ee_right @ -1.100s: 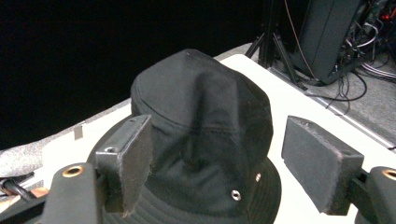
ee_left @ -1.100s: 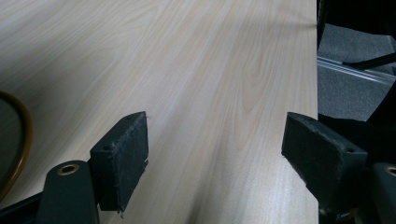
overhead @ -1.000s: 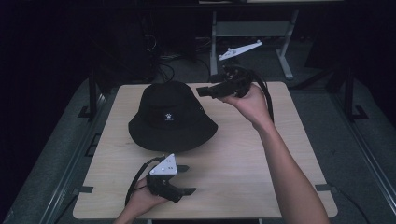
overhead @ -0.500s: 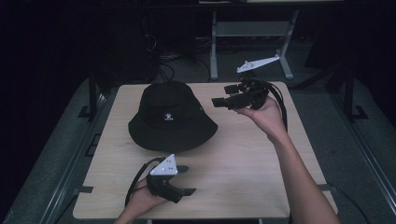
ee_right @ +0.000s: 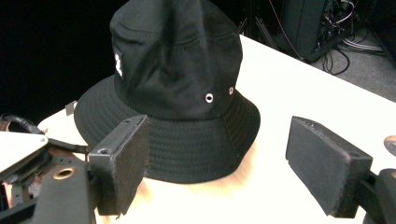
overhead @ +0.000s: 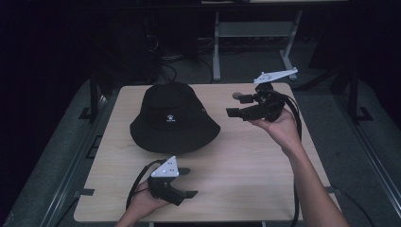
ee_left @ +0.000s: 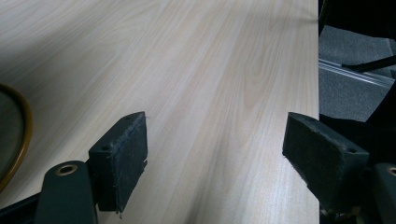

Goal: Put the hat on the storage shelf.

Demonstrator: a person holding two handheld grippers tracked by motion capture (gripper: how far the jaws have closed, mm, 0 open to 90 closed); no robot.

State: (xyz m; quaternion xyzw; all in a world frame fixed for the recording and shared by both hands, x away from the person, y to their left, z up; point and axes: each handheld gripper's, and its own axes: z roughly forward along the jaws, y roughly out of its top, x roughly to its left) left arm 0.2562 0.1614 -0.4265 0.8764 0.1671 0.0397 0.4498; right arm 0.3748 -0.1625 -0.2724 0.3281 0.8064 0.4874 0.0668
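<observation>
High view: right gripper hovers just right of the black bucket hat, jaws apart; left gripper sits below the hat's brim, jaws wide apart.

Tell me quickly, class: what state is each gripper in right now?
Left gripper: open, holding nothing, low over the wooden table.
Right gripper: open, holding nothing, aimed at the black bucket hat.

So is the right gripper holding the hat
No, the right gripper has its jaws wide apart with nothing between them, and the hat sits on the table beyond them.
</observation>
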